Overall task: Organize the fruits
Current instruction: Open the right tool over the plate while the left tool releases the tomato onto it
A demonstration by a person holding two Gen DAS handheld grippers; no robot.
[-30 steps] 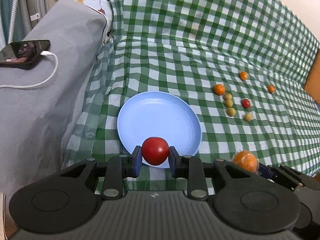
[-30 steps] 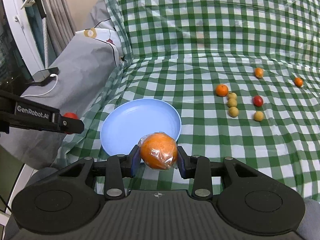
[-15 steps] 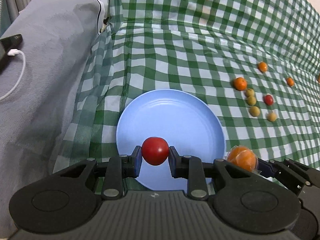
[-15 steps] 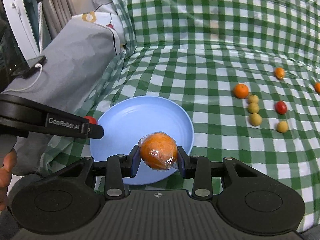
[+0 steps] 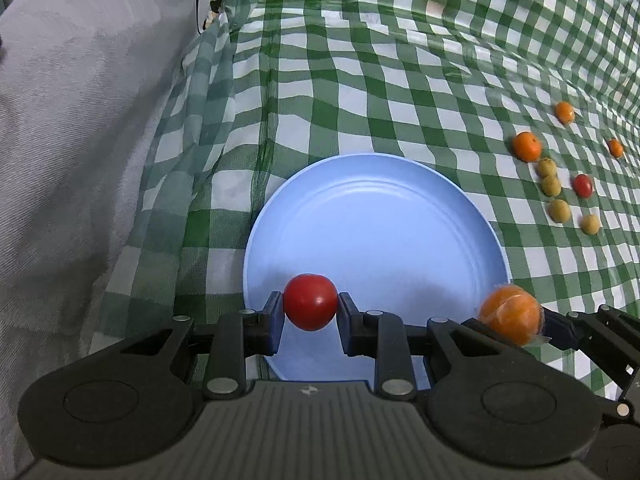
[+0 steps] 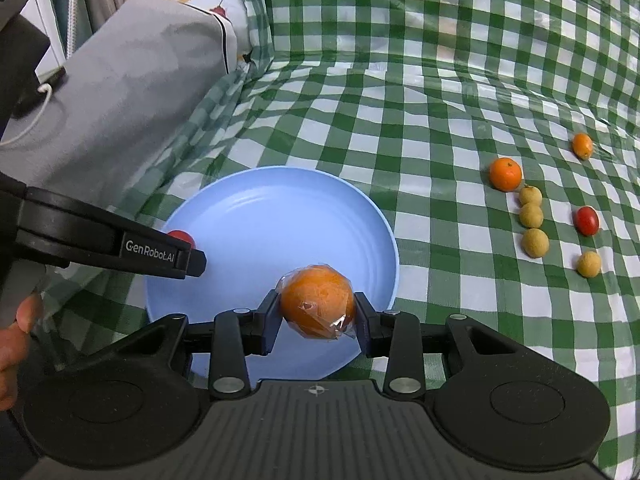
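My left gripper (image 5: pixel 310 309) is shut on a red tomato (image 5: pixel 310 302) and holds it over the near left rim of the light blue plate (image 5: pixel 380 220). My right gripper (image 6: pixel 317 312) is shut on a plastic-wrapped orange (image 6: pixel 317 302) over the plate's (image 6: pixel 260 216) near right part. The orange also shows in the left wrist view (image 5: pixel 510 314). The left gripper (image 6: pixel 192 258) and a bit of the tomato (image 6: pixel 182 237) show in the right wrist view.
On the green checked cloth (image 6: pixel 400 100) right of the plate lie a mandarin (image 6: pixel 505 174), small orange fruits (image 6: pixel 582 145), a red cherry tomato (image 6: pixel 586 220) and several tan round fruits (image 6: pixel 535 242). A grey cushion (image 6: pixel 120 92) rises on the left.
Both grippers have moved forward with their fruits and now hang over the plate. The plate looks larger and closer.
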